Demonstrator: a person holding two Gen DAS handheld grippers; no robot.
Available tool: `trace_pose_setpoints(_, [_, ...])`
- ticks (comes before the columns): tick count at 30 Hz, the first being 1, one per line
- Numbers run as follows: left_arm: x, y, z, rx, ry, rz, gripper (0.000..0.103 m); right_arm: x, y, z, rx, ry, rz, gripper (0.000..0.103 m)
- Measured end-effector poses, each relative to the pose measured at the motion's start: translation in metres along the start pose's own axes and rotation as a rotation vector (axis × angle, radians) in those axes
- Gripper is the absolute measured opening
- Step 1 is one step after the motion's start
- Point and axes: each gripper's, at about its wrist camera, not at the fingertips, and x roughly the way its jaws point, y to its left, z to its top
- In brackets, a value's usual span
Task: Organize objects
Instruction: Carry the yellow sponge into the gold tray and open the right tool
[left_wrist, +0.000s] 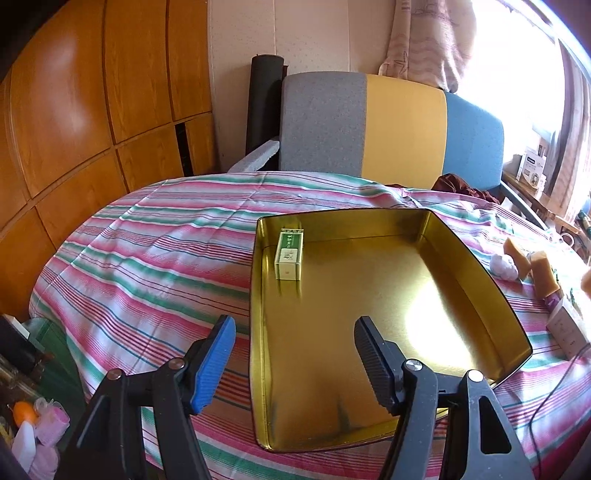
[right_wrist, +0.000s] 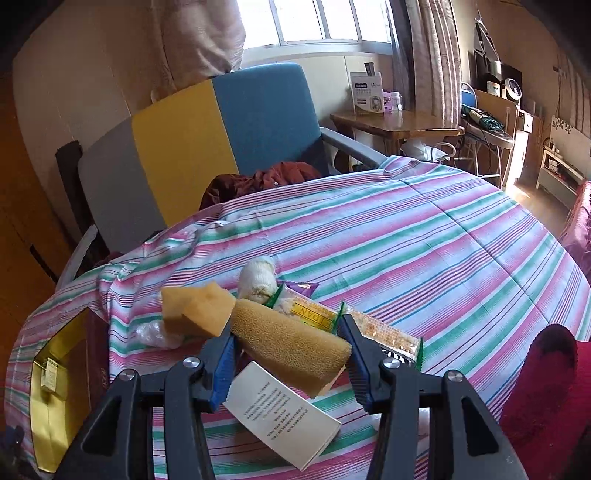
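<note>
A gold tin tray (left_wrist: 369, 424) lies on the striped tablecloth, with a small green and white box (left_wrist: 289, 254) in its far left corner. My left gripper (left_wrist: 295, 354) is open and empty above the tray's near edge. My right gripper (right_wrist: 288, 343) has its jaws around a yellow sponge (right_wrist: 291, 347) and holds it above a white box (right_wrist: 280, 417). Behind it lie a second orange sponge (right_wrist: 195, 312), a rolled white cloth (right_wrist: 256, 278) and a yellow snack packet (right_wrist: 317, 314). The tray also shows at the left of the right wrist view (right_wrist: 55, 406).
A grey, yellow and blue chair (left_wrist: 388, 129) stands behind the table with a dark red cloth (right_wrist: 266, 177) on its seat. A red fuzzy item (right_wrist: 546, 387) lies at the right. Wooden cabinets (left_wrist: 92, 110) stand left. A side table (right_wrist: 395, 122) stands by the window.
</note>
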Motion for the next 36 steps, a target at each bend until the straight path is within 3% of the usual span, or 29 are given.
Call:
trace_pose_setpoints(4, [0.002,0.006,-0.002,-0.009,0.009,0.006,0.068,-0.010,0.029,0.005,-0.033,-0.005,0.080,0.052])
trace_pose_setpoints(10, [0.006,0.013,-0.004,-0.019,0.026,0.015,0.068,-0.010,0.095,-0.004,-0.108,0.061,0.267,0.052])
trace_pose_setpoints(15, [0.008,0.022,-0.006,-0.023,0.039,0.028,0.069,0.004,0.167,-0.026,-0.191,0.204,0.474,0.052])
trace_pose_setpoints(21, [0.006,0.047,-0.008,-0.045,0.048,0.061,0.070,0.029,0.259,-0.077,-0.283,0.411,0.643,0.052])
trace_pose_setpoints(26, [0.003,0.075,-0.012,-0.098,0.056,0.095,0.071,0.054,0.332,-0.115,-0.341,0.547,0.696,0.052])
trace_pose_setpoints(32, [0.007,0.091,-0.018,-0.146,0.072,0.095,0.071,0.078,0.389,-0.139,-0.323,0.610,0.699,0.056])
trace_pose_setpoints(36, [0.009,0.093,-0.020,-0.157,0.079,0.088,0.071,0.086,0.402,-0.145,-0.300,0.615,0.687,0.085])
